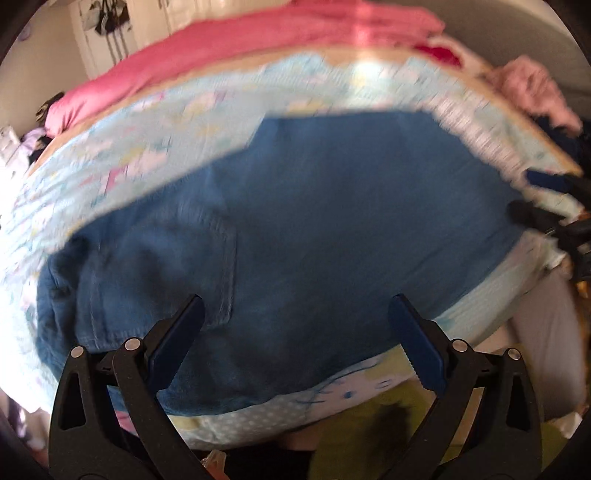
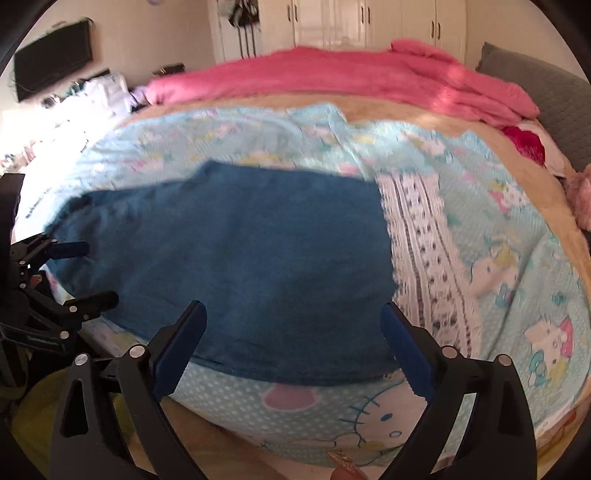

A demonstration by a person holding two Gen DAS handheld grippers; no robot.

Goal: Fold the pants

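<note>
Blue denim pants (image 1: 295, 221) lie flat on a light blue cartoon-print sheet on the bed, and also show in the right wrist view (image 2: 236, 258). They look folded lengthwise, with the waist and a back pocket (image 1: 207, 266) at the left. My left gripper (image 1: 297, 306) is open and empty above the pants' near edge. My right gripper (image 2: 293, 314) is open and empty above the near edge at the leg end. Each gripper shows at the side of the other's view: the right (image 1: 524, 192) and the left (image 2: 96, 273).
A pink blanket (image 2: 351, 74) lies bunched along the far side of the bed. A grey cushion (image 2: 535, 85) and a pink plush item (image 2: 580, 203) sit at the right. White wardrobes (image 2: 369, 22) and a wall-mounted TV (image 2: 51, 55) stand behind. The bed's near edge (image 2: 295, 424) is just below my grippers.
</note>
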